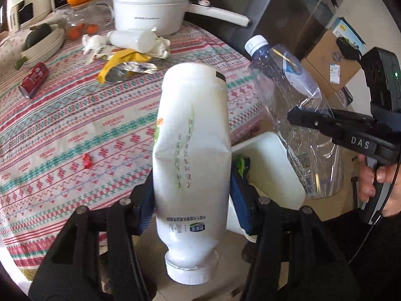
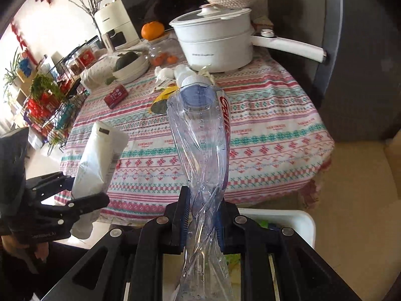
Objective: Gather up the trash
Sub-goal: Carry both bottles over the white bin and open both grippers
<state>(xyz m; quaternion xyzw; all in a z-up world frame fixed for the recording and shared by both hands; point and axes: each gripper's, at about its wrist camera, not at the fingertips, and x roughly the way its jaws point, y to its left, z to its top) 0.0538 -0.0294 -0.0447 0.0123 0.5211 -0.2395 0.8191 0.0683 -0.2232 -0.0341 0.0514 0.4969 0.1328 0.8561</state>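
White plastic was what the left gripper (image 1: 191, 195) had hold of: an opaque milk bottle (image 1: 191, 150) with green print, dented at its waist, was pinched between the blue pads (image 1: 146, 200) with its white cap pointing back toward the camera. A crushed, clear plastic water bottle (image 2: 200, 150) with a white cap and a red-lettered label was squeezed between the jaws of the right gripper (image 2: 201, 223), its twisted body flattened where the pads pressed it. Both bottles were held off the table edge, above a white plastic bin (image 2: 307, 223) in which some green scraps could be seen. On the patterned red, teal and white tablecloth (image 1: 62, 125) behind them were left a red can (image 1: 33, 79) lying on its side, a yellow wrapper (image 1: 120, 62), crumpled white tissue (image 1: 94, 42) and another white bottle (image 1: 130, 40) on its side. Further back stood a white lidded electric pot (image 1: 150, 7) with a long handle.
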